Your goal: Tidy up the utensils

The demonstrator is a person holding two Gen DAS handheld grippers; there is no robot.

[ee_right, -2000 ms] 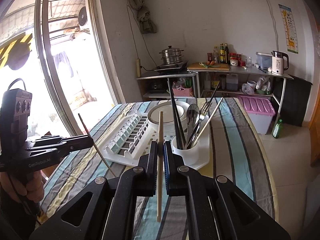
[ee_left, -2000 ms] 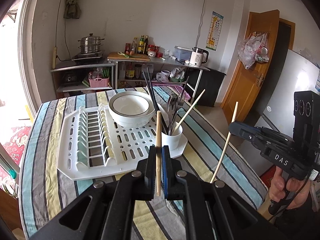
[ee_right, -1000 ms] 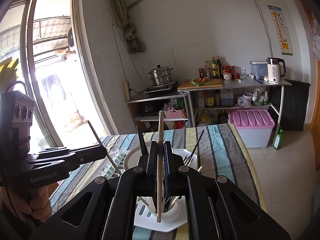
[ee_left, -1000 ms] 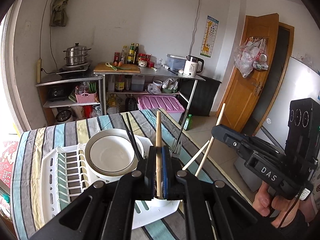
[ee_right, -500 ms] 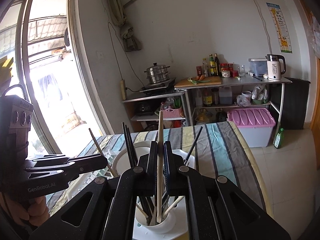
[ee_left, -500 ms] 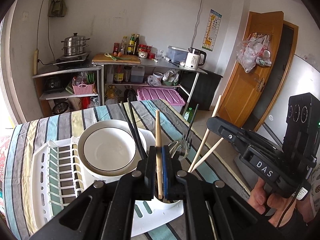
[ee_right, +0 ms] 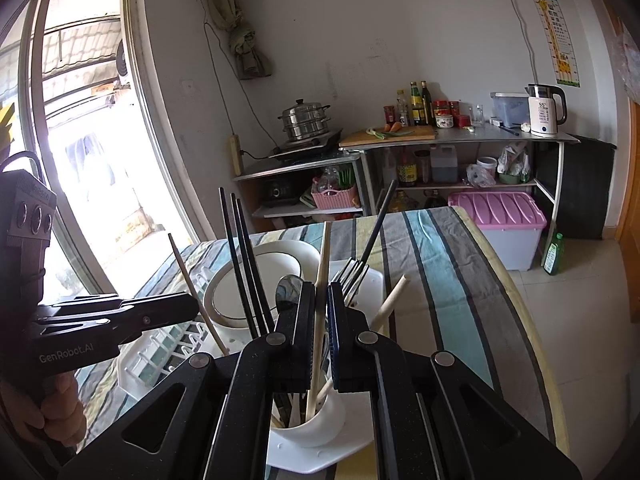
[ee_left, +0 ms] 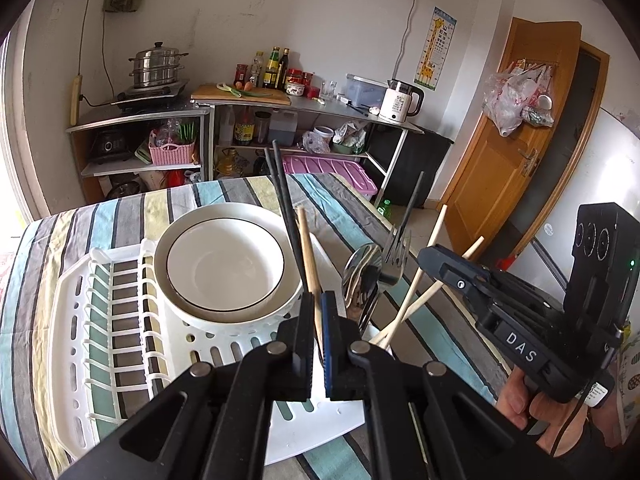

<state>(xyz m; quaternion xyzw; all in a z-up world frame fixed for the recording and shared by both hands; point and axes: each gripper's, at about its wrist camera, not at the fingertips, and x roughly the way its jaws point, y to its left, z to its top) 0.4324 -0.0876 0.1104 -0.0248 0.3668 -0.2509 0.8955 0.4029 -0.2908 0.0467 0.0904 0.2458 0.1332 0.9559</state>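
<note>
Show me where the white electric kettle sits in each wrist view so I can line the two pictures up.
Left wrist view: the white electric kettle stands upper right of centre, at the right end of the metal counter.
Right wrist view: the same kettle stands at the far right, again on the counter's right end.
Shared landmark: the steamer pot on the stove, left of the kettle.

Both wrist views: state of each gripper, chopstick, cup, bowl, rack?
left gripper: shut on a wooden chopstick
right gripper: shut on a pale chopstick, lower end inside the cup
cup: upright, holding utensils
bowl: upright, empty, on the rack
rack: slots empty
</note>
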